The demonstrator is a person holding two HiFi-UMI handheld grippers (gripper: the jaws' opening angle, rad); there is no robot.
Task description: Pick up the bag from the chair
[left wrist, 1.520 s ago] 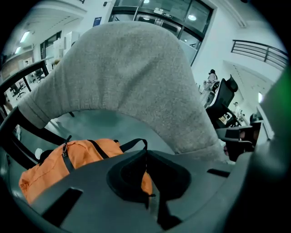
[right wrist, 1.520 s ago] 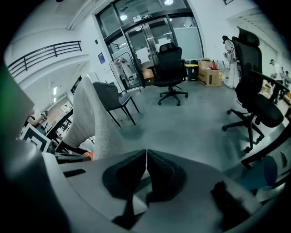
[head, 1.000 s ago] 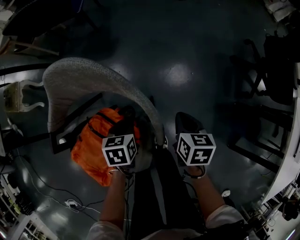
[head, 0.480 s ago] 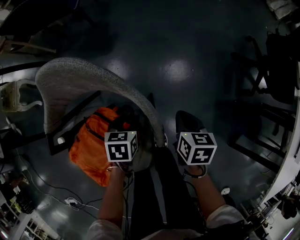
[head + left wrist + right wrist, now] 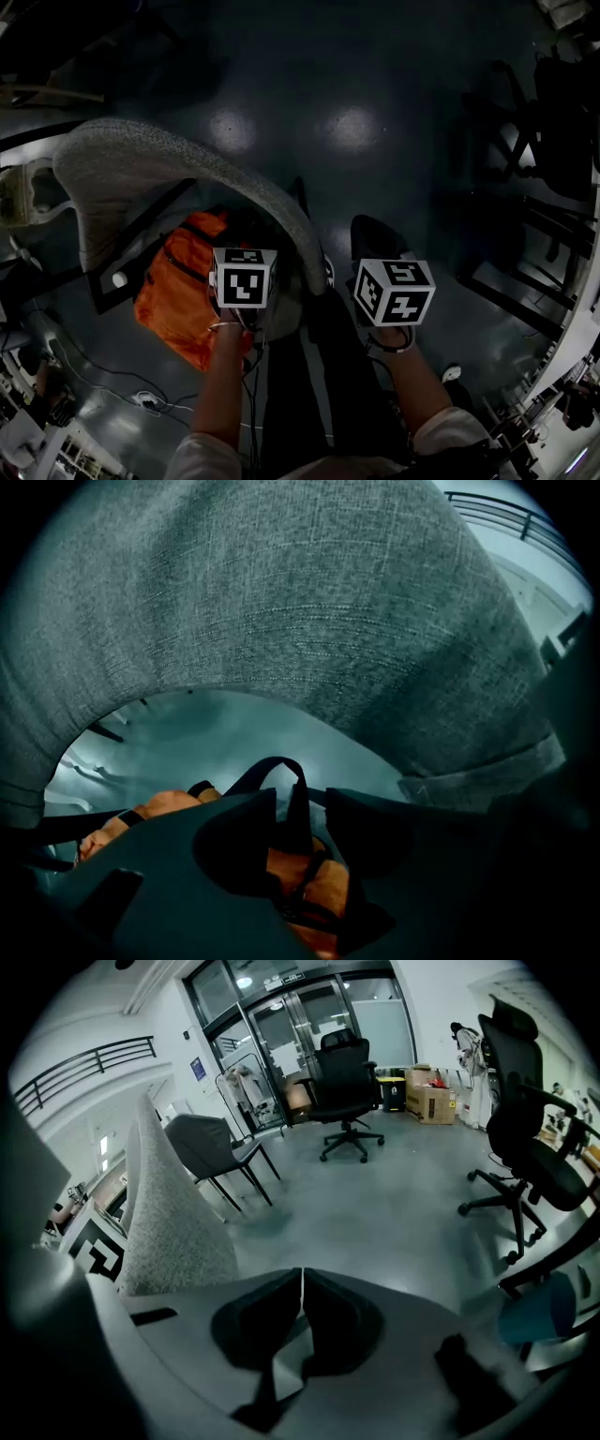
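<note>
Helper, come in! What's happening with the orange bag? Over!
Left tool just opened, bag strap between its jaws, not gripped. Right tool shut, empty. Orange bag sits on the chair. Grey chair back crowds the left tool.

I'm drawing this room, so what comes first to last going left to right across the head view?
Orange bag → left gripper, whose fingers have just been opening with the bag's black strap between them → right gripper → black office chair.
</note>
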